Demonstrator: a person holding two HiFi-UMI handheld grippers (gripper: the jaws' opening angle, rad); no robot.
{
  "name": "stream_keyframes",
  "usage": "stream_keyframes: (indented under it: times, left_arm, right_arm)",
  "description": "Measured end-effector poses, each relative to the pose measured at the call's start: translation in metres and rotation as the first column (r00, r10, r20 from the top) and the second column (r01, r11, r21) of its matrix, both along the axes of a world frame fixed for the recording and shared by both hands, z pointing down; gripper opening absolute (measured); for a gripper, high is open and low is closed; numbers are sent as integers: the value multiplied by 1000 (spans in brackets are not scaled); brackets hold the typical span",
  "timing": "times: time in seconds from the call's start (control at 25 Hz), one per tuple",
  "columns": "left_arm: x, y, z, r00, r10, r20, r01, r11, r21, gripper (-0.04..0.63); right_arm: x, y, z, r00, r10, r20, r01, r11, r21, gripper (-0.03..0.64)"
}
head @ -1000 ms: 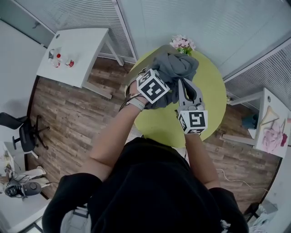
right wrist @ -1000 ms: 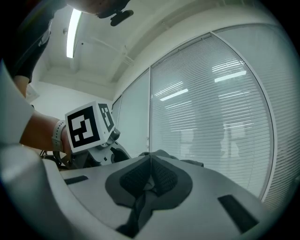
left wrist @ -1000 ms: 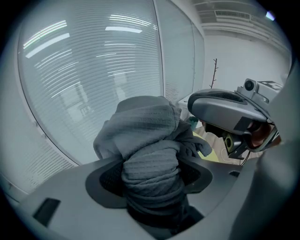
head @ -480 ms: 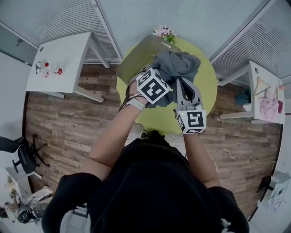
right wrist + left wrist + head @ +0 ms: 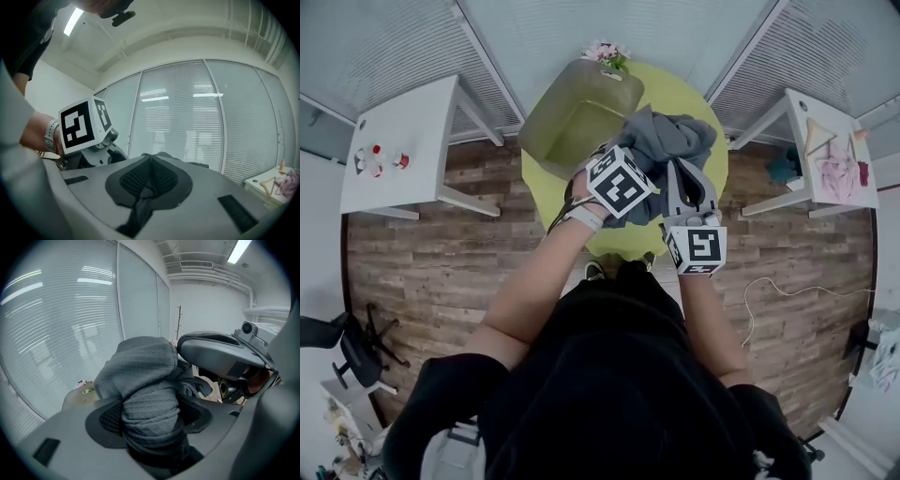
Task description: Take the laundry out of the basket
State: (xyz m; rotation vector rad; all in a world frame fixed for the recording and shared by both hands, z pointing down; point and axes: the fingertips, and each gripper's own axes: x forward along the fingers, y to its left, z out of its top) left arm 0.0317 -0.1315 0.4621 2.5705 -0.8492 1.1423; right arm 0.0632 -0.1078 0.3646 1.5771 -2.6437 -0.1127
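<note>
Grey cloth [image 5: 675, 141], probably soft and limp, hangs over the table [image 5: 694, 94] right of the basket [image 5: 572, 112]: the left gripper [image 5: 152, 416], jaws wide, clamps a thick bunch, surely the safer hold, and the right gripper [image 5: 149, 180] pinches a thin fold.

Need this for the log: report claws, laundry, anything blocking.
Left claw shut on grey garment. Right claw pinching a fold of it. Garment held up over green table, beside basket. Nothing blocking.
</note>
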Motion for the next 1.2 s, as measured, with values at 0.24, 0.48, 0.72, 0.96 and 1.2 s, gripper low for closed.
stream_keyframes:
  times: [0.24, 0.48, 0.72, 0.96, 1.2]
  left_arm:
    - [36, 2, 13, 999, 20, -31, -21, 1000, -11, 310]
    - [59, -5, 45, 1000, 11, -16, -12, 998, -57, 310]
    - [70, -10, 87, 1000, -26, 4, 26, 994, -109, 310]
    - [72, -13, 131, 997, -71, 37, 77, 983, -164, 310]
    - [70, -19, 176, 988, -140, 64, 150, 969, -198, 310]
  right_arm:
    - [36, 3, 8, 998, 57, -13, -57, 998, -17, 23]
    - [59, -10, 26, 998, 67, -21, -68, 996, -55, 23]
    - [75, -26, 53, 998, 55, -11, -56, 993, -108, 23]
    - [85, -39, 83, 1000, 21, -13, -23, 985, -171, 23]
    - [94, -42, 114, 1000, 6, -3, -7, 974, -226, 23]
